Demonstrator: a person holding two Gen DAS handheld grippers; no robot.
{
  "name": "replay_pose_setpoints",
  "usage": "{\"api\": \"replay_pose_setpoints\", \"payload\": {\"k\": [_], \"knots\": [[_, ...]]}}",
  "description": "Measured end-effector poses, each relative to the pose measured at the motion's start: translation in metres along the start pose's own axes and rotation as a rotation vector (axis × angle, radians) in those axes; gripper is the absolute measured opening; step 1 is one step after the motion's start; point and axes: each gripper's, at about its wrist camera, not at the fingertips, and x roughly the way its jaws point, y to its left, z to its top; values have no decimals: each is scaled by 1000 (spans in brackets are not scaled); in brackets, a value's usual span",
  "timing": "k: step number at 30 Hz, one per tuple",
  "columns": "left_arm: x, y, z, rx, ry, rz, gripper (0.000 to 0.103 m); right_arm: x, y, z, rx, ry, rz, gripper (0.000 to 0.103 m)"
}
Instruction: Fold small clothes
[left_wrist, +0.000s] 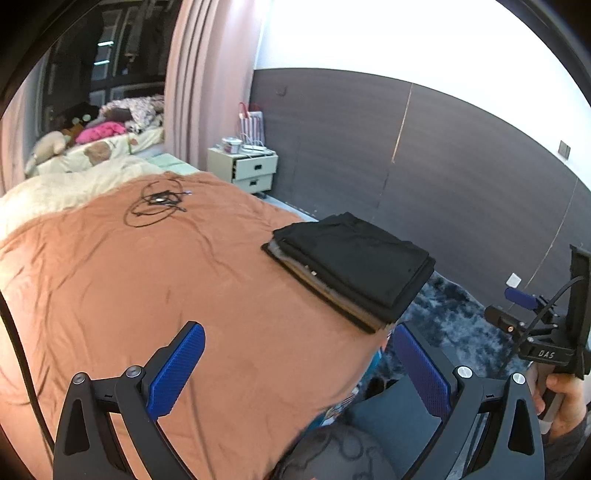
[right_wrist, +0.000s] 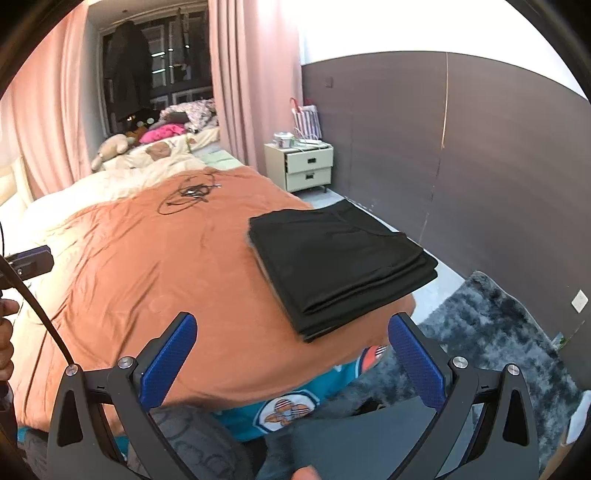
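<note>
A stack of folded dark clothes (left_wrist: 351, 266) lies on the right side of the orange bedspread (left_wrist: 147, 277), near the bed's edge; it also shows in the right wrist view (right_wrist: 340, 266). My left gripper (left_wrist: 299, 369) is open and empty, held above the near edge of the bed, just in front of the stack. My right gripper (right_wrist: 291, 362) is open and empty too, above the bed's near edge in front of the stack. The right gripper also shows at the far right of the left wrist view (left_wrist: 546, 332), held in a hand.
A tangle of black cable (left_wrist: 159, 203) lies on the far part of the bedspread. A cream nightstand (left_wrist: 247, 170) stands by the dark wall panel. A grey shaggy rug (right_wrist: 498, 332) covers the floor to the right. Teal patterned fabric (right_wrist: 288, 406) hangs below the bed edge.
</note>
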Motion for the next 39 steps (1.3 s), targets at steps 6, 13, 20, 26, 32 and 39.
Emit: {"api": "replay_pose_setpoints", "payload": {"k": [6, 13, 20, 26, 32, 39], "knots": [[-41, 2, -41, -8, -39, 45, 103, -26, 0, -36, 2, -36, 40, 103], [-93, -5, -91, -10, -101, 104, 103, -50, 6, -74, 23, -64, 73, 103], [-135, -12, -128, -23, -153, 160, 103, -69, 15, -109, 28, -72, 104, 103], [-163, -13, -164, -49, -181, 210, 103, -80, 31, -131, 12, -70, 112, 103], [-184, -17, -190, -43, -225, 283, 103, -88, 38, -142, 4, -93, 107, 103], [-194, -23, -203, -24, -256, 314, 103, -97, 51, -157, -23, -124, 100, 103]]}}
